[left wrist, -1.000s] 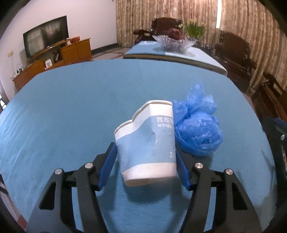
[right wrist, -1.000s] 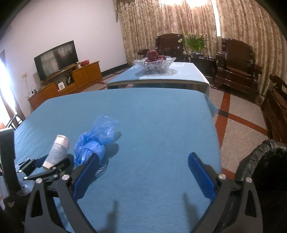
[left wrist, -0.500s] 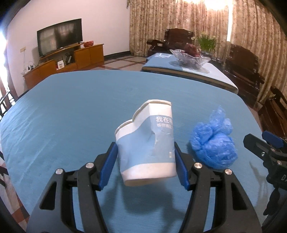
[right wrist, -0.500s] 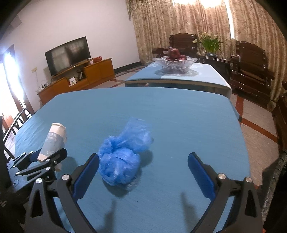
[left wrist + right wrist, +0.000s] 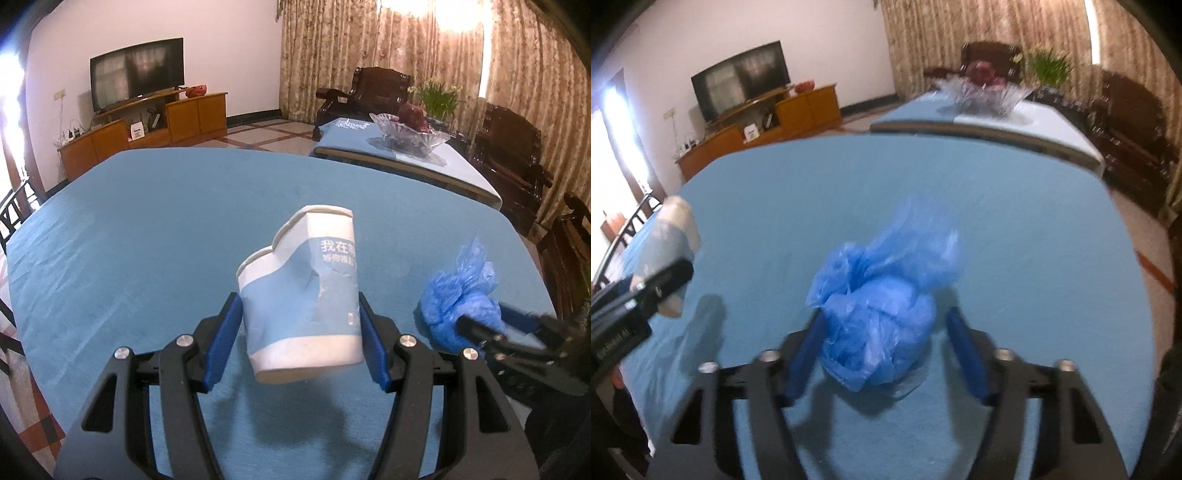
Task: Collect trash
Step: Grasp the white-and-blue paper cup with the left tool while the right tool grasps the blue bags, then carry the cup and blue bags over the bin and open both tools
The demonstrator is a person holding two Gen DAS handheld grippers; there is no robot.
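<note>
Left wrist view shows the left gripper (image 5: 300,336) clamped on a crumpled paper cup (image 5: 301,295), its blue pads pressing both sides of the cup, which hangs clear above the blue tablecloth (image 5: 147,229) with its shadow below. So one piece of trash appears already picked up. To the right of those jaws sits the blue plastic bag (image 5: 460,299), with the right gripper's finger reaching in at its near side.

Right wrist view, somewhat blurred, puts the bag (image 5: 879,317) squarely between the jaws of the right gripper (image 5: 886,354). These jaws have just been closing from wide to about half-way; the left pad looks to be at the bag's side, while a gap shows between the bag and the right pad, so the grip seems not yet complete. The bag seems to rest on the cloth.

Left to do, by this reading: finish the pinch on the bag, lift it, and carry both pieces to a bin, which neither view shows clearly.
</note>
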